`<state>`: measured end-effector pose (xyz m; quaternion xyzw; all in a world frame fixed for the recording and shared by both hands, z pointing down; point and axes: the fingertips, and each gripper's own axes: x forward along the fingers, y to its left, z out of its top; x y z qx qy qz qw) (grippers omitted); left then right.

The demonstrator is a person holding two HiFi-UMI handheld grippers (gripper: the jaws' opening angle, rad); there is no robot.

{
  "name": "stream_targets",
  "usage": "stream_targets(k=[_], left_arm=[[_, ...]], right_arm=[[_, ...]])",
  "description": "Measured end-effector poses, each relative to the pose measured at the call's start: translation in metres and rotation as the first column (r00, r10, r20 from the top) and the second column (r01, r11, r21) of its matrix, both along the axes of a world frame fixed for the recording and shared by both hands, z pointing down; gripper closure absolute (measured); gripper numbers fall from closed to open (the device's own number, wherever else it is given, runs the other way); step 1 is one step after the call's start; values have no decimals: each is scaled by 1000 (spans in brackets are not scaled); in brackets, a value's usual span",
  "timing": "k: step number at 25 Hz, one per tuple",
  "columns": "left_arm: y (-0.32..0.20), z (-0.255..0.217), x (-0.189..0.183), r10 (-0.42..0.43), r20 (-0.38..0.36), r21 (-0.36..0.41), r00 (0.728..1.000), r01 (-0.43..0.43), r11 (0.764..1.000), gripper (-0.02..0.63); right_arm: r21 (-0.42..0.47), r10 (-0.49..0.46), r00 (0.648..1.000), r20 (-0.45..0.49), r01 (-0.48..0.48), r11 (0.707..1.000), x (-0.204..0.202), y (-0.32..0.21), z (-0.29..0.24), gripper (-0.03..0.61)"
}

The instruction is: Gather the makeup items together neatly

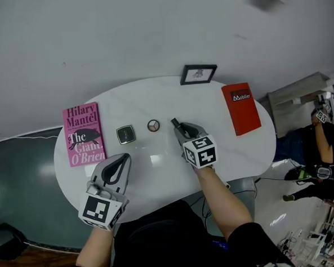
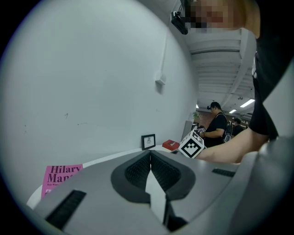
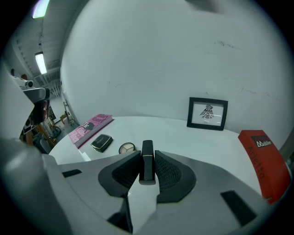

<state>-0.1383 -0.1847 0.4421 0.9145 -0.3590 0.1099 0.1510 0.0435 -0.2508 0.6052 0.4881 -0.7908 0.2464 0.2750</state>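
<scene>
The white table (image 1: 158,173) lies bare at lower centre; pink book (image 1: 83,134) blocks left, red booklet (image 1: 241,108) right, picture frame (image 1: 198,74) top, square compact (image 1: 125,134) mid-table.

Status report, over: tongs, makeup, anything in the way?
Left tongs shut, empty. Right tongs shut on black lipstick. Compact and eyeshadow palette side by side just ahead, nothing in between.

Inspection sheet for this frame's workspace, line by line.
Surface: white oval table.
Job's things: black rectangular compact and round eyeshadow palette side by side, apart; black lipstick tube in right gripper.
Clutter: pink paperback book, red booklet, black-framed picture.
Grippers: left gripper shut, empty; right gripper shut on the lipstick tube.
Cables: nothing seen on the table.
Surroundings: white wall; people standing at right.
</scene>
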Motion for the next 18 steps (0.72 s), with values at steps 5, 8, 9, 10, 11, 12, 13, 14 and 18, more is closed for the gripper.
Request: stream_targets(k=[5,8,9,10,11,12,13,14,18], left_arm=[[-7,13,-2,-9,37,-37,999,11,999,601],[-10,22,-7,-24,55,-59,998,27,998,601],[-10,25,-8,-28,60,-65,998,32,997,601],[-10,28,-10,-31,65,-71,997,36,997,601],[-10,30,-11,-34,68,-76,997,39,996,601],[-10,31,-12,-37,71,-81,997,43,996,601],[-10,32,-13,-41,72,-85,997,47,995,601],[-10,32,-14,-45,73,-88,996,52,995,601],[-10,32,-16,-59,67,-92,996,65,994,601]], right_arm=[[-39,20,1000,12,-19,999,2,-19,33,474],[-53,35,999,16,-35,998,2,-30,49,474],[-57,40,999,17,-39,998,2,-33,53,474],[-60,43,999,18,-42,997,0,-35,56,474],[-62,46,999,20,-44,997,-2,-37,58,474],[-63,47,999,22,-46,997,-5,-38,59,474],[-63,49,998,25,-47,997,-8,-38,60,472],[-62,52,998,29,-50,997,-11,-38,60,472],[-65,65,997,27,-64,996,-17,-30,63,446]])
